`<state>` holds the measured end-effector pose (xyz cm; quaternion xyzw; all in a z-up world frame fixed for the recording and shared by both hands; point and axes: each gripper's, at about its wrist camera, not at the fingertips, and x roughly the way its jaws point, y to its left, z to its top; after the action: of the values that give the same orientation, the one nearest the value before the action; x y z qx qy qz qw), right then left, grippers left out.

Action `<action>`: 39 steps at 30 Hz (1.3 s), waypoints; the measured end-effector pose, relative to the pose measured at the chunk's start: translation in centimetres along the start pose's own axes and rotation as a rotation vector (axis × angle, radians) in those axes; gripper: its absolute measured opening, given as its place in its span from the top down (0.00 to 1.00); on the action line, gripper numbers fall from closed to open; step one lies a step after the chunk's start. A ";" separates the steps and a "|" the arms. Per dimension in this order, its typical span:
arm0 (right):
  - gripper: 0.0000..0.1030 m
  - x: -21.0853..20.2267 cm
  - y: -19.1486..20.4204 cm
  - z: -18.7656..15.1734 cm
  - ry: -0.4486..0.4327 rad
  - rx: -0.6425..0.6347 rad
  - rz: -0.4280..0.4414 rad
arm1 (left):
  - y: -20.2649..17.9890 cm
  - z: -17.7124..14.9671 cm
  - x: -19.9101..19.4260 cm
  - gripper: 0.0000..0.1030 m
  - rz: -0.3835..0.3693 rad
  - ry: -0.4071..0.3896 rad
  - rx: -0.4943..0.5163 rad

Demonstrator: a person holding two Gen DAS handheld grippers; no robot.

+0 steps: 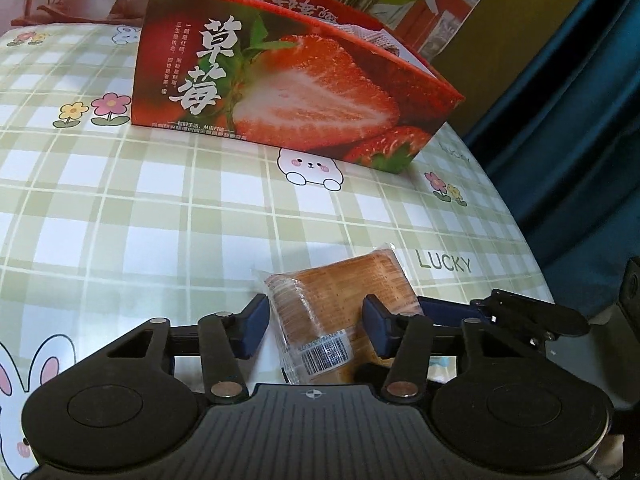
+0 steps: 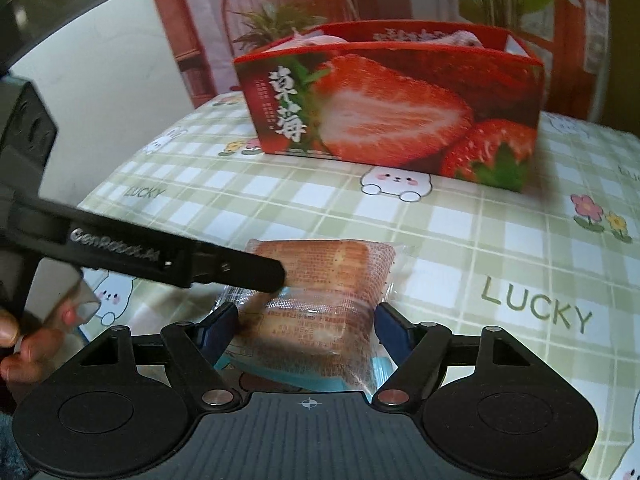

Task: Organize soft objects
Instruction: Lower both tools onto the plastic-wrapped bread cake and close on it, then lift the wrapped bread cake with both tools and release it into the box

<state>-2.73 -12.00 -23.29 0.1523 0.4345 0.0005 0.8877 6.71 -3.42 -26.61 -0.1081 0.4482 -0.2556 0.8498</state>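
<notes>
Left tool (image 1: 316, 326) and right tool (image 2: 306, 330), both apart, straddling wrapped cake (image 2: 320, 292) on checked table (image 2: 460, 240); strawberry box (image 2: 392, 108) behind.

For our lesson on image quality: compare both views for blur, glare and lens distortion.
Left wrist view: mostly sharp, barcode on the wrapped bread visible, plaid tablecloth lines bowed by the fisheye. Right wrist view: softer, the left gripper smeared, the strawberry box slightly blurred, faint glare on the wrapper.
</notes>
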 end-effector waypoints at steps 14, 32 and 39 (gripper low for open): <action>0.24 0.2 -0.5 -1.1 -0.005 -0.027 0.018 | -0.3 0.4 0.5 0.51 -0.007 -0.018 0.023; 0.34 0.1 -0.2 -1.2 -0.017 -0.024 0.035 | -0.9 0.2 -0.3 0.51 -0.015 -0.003 0.096; 0.42 -0.3 -0.1 -0.6 -0.038 -0.026 0.028 | -2.0 1.0 -1.2 0.53 -0.038 -0.038 0.145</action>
<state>-3.39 -12.00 -23.46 0.1468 0.4154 0.0157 0.8976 6.30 -4.48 -24.35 -0.0595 0.4102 -0.3014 0.8587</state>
